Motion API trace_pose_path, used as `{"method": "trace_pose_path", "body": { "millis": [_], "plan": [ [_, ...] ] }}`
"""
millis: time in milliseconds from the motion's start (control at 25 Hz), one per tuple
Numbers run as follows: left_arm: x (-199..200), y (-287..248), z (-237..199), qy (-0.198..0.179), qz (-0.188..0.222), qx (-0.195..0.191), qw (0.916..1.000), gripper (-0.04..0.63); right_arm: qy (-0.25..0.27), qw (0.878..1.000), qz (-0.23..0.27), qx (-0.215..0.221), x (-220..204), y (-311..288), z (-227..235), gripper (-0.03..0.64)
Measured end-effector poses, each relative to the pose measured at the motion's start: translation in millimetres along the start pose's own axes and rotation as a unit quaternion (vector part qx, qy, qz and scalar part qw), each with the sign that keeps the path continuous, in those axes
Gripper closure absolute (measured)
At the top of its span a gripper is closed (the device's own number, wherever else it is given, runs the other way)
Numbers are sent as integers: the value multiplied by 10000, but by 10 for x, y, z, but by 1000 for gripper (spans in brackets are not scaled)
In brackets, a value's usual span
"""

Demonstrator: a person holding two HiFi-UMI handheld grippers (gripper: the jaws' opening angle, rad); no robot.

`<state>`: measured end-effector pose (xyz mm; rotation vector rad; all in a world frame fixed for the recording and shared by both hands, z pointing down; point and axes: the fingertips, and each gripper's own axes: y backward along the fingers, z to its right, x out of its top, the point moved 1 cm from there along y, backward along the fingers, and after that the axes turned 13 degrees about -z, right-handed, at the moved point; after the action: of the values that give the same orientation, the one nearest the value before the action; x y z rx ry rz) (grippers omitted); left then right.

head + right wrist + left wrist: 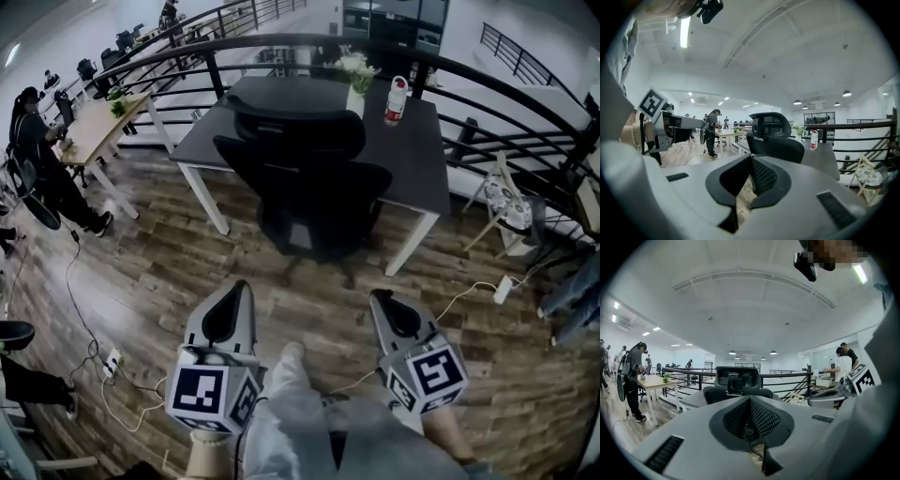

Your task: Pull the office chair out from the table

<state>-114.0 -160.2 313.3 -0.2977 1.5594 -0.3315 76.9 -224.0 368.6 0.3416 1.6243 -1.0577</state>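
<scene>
- The black mesh-backed office chair [309,178] stands tucked against the near edge of the dark grey table with white legs [427,169]. Its back and headrest face the person.
- The left gripper [238,287] has its jaws pressed together on nothing. It is held low over the wood-plank floor [141,272], well short of the chair.
- The right gripper [379,296] is likewise closed and empty, level with the other and just as far off.
- From here the chair looks fairly heavy but easy to shift. It should roll on the hard floor, though its base is too dark for me to make out the castors.
- The mesh panel will give under a pinch and offers little to hold, while the rim around it looks stiff.
- I'd say the best hold is the top edge of the backrest, one claw at each side, once the jaws are spread.
- The headrest is a poorer choice, since it may tilt on its post.
- A white vase of flowers [356,89] and a bottle with a red cap [397,101] stand on the far part of the table, so a jolt could upset them.
</scene>
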Motion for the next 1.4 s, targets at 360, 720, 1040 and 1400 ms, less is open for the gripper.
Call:
{"method": "trace_pose_path", "body": {
  "millis": [360,720,1040,1400],
  "plan": [
    [389,-485,-774,-66,49,-104,9999,583,-169,9979,55,-616,479,-521,251,612],
    [682,-1089,-1217,-226,222,-655,9973,583,-42,9917,-40,-1283,756,-966,566,612],
    [871,-1634,-1477,-667,272,-987,9925,583,-29,9853,-120,-1705,855,-1286,836,612],
    [884,-2299,-1774,-2597,374,-501,9637,580,761,9776,-427,-1917,963,-1589,1083,537]
  ]
}}
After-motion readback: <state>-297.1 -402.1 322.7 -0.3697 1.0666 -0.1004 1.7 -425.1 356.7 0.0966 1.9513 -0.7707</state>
